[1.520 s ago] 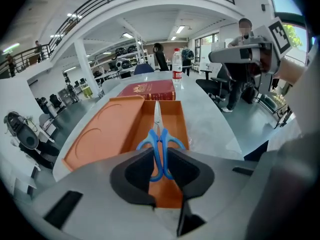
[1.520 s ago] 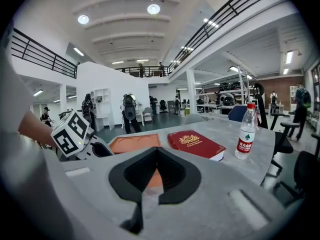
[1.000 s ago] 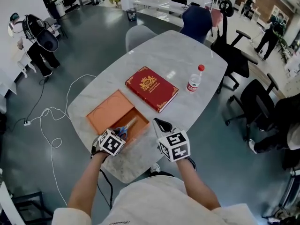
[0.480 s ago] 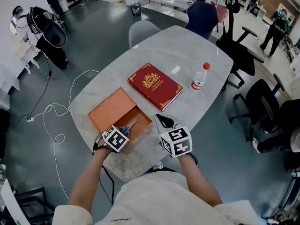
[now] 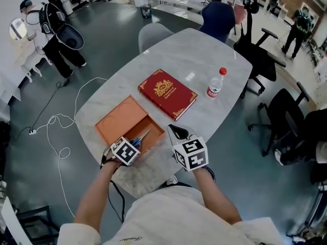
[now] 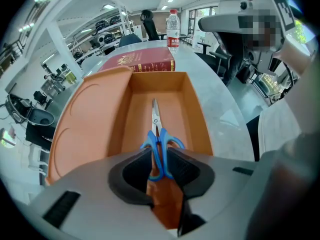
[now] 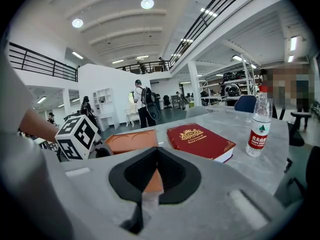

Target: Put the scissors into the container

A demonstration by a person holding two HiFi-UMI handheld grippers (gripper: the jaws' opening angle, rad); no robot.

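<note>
Blue-handled scissors hang over the open orange box, blades pointing away along its length. My left gripper is shut on their blue handles. In the head view the scissors lie over the box near the table's front edge, with the left gripper at the box's near end. The box's lid lies flat, joined to its left side. My right gripper hovers just right of the box, jaws together with nothing between them.
A red book lies beyond the box on the marble table, and a water bottle with a red cap stands to its right. Office chairs ring the far and right sides. A cable lies on the floor at the left.
Both grippers hold almost the same places; the left one with the scissors has edged slightly toward the box. A person in the background has walked on.
</note>
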